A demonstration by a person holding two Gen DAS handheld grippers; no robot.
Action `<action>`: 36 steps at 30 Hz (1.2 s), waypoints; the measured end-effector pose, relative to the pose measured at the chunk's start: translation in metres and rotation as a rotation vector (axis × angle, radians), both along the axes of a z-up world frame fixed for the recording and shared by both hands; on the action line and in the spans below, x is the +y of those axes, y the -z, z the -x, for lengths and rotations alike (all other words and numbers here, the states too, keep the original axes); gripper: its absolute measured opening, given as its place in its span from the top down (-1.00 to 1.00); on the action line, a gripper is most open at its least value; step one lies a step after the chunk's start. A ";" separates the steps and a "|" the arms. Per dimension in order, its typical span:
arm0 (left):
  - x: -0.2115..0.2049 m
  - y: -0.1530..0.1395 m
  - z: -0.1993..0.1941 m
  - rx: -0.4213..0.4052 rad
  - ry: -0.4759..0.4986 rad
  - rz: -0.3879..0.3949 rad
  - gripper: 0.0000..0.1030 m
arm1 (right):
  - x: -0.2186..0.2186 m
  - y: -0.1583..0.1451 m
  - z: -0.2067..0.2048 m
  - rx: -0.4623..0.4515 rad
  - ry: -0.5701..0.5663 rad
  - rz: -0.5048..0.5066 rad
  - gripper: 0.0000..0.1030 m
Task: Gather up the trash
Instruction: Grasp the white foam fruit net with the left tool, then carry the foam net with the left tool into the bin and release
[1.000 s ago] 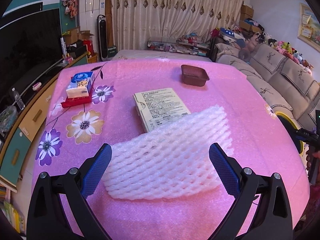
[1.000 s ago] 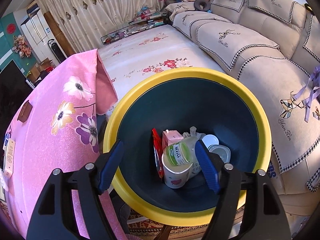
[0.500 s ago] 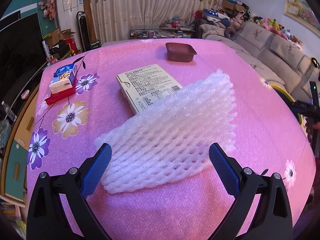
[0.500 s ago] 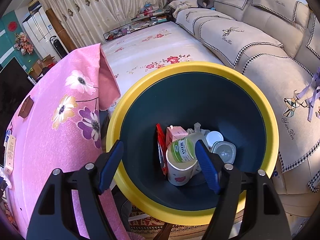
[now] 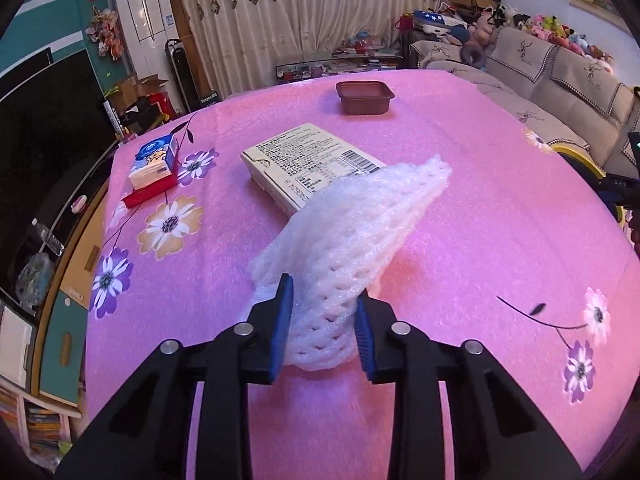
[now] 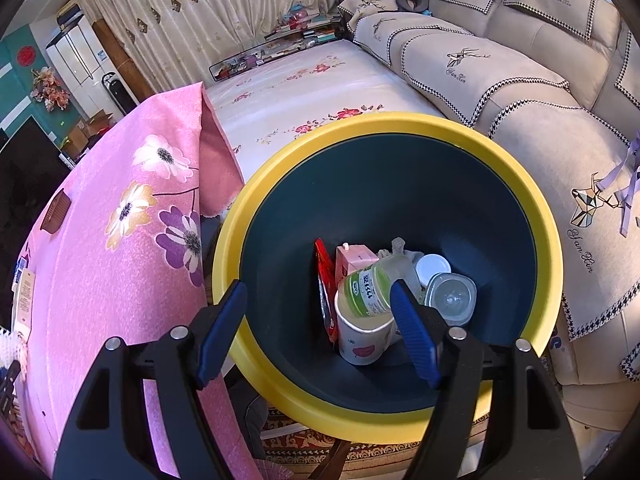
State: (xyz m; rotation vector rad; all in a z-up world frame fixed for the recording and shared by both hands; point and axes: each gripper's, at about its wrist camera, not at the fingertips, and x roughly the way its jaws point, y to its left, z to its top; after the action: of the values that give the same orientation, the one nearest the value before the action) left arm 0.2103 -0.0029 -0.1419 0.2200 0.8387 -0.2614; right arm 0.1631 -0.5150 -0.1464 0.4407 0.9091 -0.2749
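Pink flowered cloth (image 5: 460,184) covers the table in a crowded living room, and on it lies the white foam fruit net (image 5: 352,240), the piece of trash now in hand. The left gripper (image 5: 322,330) has its blue pads clenched on the near end of the net, bunching the mesh between them, while the far end fans out and leans on the corner of a flat printed carton (image 5: 304,160). Beyond the net sits a brown plastic tray (image 5: 365,97); to the net's left, a small blue-and-white tissue pack (image 5: 154,160) rests on something red.

The right gripper (image 6: 320,332) hangs released, jaws wide apart and holding nothing, above the yellow-rimmed dark bin (image 6: 552,248) that stands off the table edge, beside the sofa (image 6: 500,80). Inside the bin lie a paper cup (image 6: 362,340), a green-labelled bottle (image 6: 368,290), a pink carton (image 6: 354,260) and a clear lidded container (image 6: 450,298).

The step in hand looks like lifting the net clear and carrying it to the bin. Foam mesh is light and springy, so a firm squeeze matters more than force; lift straight up first so the trailing end does not drag the carton along, then release only once the whole net hangs inside the yellow rim, since a light piece can catch on the edge
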 end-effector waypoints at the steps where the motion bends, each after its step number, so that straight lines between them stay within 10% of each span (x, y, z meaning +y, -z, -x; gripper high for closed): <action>1: 0.001 -0.004 0.006 0.002 -0.001 0.013 0.48 | -0.001 0.000 0.001 -0.002 0.000 -0.002 -0.36; 14: -0.078 -0.073 0.058 -0.066 0.230 0.170 0.51 | -0.007 -0.032 0.041 -0.099 0.022 0.011 -0.36; 36: -0.420 -0.052 -0.001 0.076 0.602 0.203 0.40 | -0.065 -0.061 0.139 -0.158 0.106 0.188 -0.37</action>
State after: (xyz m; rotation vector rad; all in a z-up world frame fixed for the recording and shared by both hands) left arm 0.2117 -0.4231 -0.0896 0.2697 0.7991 -0.9191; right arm 0.0242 -0.5803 -0.0853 0.3320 0.6998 -0.4127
